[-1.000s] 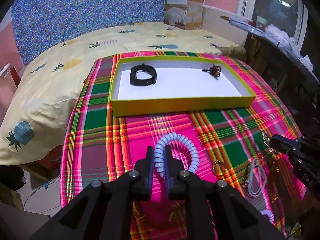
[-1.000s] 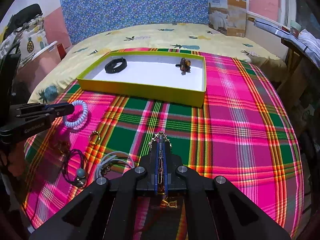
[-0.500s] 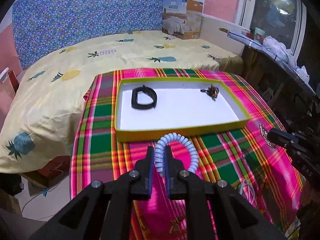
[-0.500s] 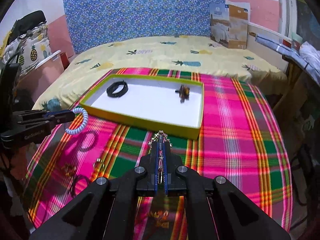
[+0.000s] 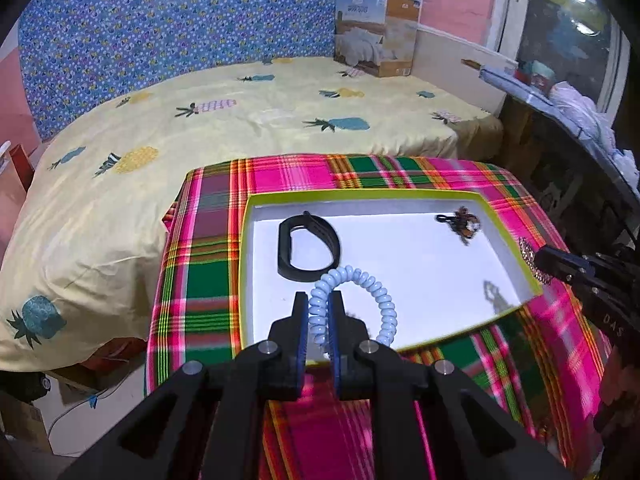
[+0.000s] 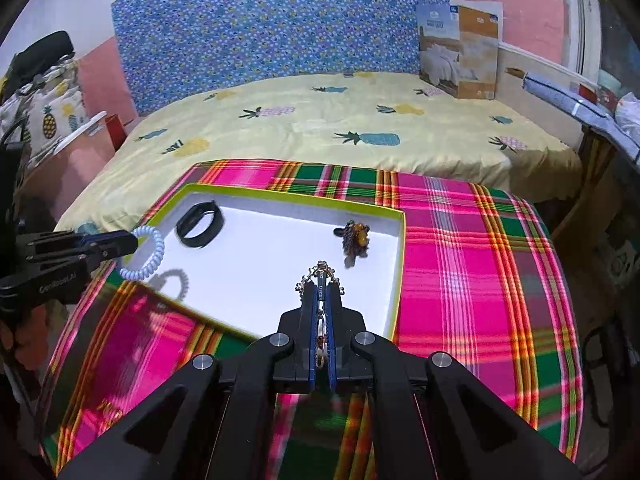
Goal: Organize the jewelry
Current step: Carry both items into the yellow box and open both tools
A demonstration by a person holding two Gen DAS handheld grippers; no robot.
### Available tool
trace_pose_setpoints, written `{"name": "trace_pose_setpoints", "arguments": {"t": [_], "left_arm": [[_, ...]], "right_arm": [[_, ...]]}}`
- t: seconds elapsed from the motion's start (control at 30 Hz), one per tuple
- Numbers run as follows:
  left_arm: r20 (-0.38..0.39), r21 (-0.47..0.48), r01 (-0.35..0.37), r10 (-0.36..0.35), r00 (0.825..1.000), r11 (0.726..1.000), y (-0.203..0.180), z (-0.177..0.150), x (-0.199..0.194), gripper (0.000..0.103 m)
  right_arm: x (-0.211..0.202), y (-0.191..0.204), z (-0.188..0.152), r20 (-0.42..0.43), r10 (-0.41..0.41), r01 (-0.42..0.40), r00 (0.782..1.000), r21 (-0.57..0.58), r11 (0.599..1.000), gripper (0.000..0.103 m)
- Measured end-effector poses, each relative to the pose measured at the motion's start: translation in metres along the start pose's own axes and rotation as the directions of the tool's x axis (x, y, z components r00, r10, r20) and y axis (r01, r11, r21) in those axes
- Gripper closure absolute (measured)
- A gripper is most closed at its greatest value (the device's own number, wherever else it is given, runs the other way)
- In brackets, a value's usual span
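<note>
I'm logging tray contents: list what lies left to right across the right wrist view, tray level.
Left gripper → pale blue coil bracelet → black band → gold chain in the right gripper → brown beaded piece → tray's right wall.

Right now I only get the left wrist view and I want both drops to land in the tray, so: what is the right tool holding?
Observer: The right tool is shut on a gold chain, its links poking out past the tips.
Operator: Is that chain over the tray?
Observer: Yes, the tips sit over the white floor of the yellow-rimmed tray, toward its near right side, short of the brown beaded piece.
Operator: How does my coil look from there?
Observer: The pale blue coil bracelet hangs from the left tool above the tray's left edge; its shadow falls on the tray floor, beside the black band.
</note>
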State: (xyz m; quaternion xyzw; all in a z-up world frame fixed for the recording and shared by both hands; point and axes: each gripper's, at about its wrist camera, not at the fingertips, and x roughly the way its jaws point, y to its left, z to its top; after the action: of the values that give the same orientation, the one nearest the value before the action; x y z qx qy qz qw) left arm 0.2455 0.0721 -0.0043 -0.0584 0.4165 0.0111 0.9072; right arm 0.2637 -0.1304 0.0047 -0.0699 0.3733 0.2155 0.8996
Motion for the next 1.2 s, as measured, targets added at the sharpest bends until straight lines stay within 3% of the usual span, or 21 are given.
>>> {"name": "trace_pose_setpoints", "arguments": {"t": [0.37,0.5,0.77,0.9,1.07,1.2], "left_arm": [[-0.098,-0.029,-0.034,0.031,0.995,0.999,0.014,-0.003,0.045,0.093],[-0.098,-0.02,-0.027,0.025,0.995,0.999,0.012,-0.003,0.046,0.093],[-0.089,0.013,-0.057,0.058,0.994,0.998,0.004,-0.004,0.05,0.092],[-0.095,0.007,-0.058,0.058,0.994,0.998,0.005,-0.003,0.05,0.091],[-0.077,-0.009,-0.058,0.057,0.995,0.998,0.006,-0.005,0.04,0.083],[-0.049,-0.016,-0.056,0.056,0.997,0.998,0.008,-0.007,0.024,0.082]], "right_arm": [[0.063,-0.016,0.005,-0.106,-0.02,0.022,0.994,0.016,1.0,0.1],[0.072,-0.017,0.004,-0.124,-0.03,0.031,0.992,0.012,0.999,0.1],[0.074,-0.017,0.006,-0.124,-0.028,0.029,0.992,0.002,1.0,0.099],[0.074,-0.017,0.006,-0.133,-0.036,0.036,0.99,-0.001,0.999,0.089],[0.066,-0.018,0.006,-0.122,-0.029,0.03,0.992,0.009,0.999,0.087],[0.05,-0.014,0.005,-0.099,-0.023,0.025,0.995,0.012,1.0,0.087]]}}
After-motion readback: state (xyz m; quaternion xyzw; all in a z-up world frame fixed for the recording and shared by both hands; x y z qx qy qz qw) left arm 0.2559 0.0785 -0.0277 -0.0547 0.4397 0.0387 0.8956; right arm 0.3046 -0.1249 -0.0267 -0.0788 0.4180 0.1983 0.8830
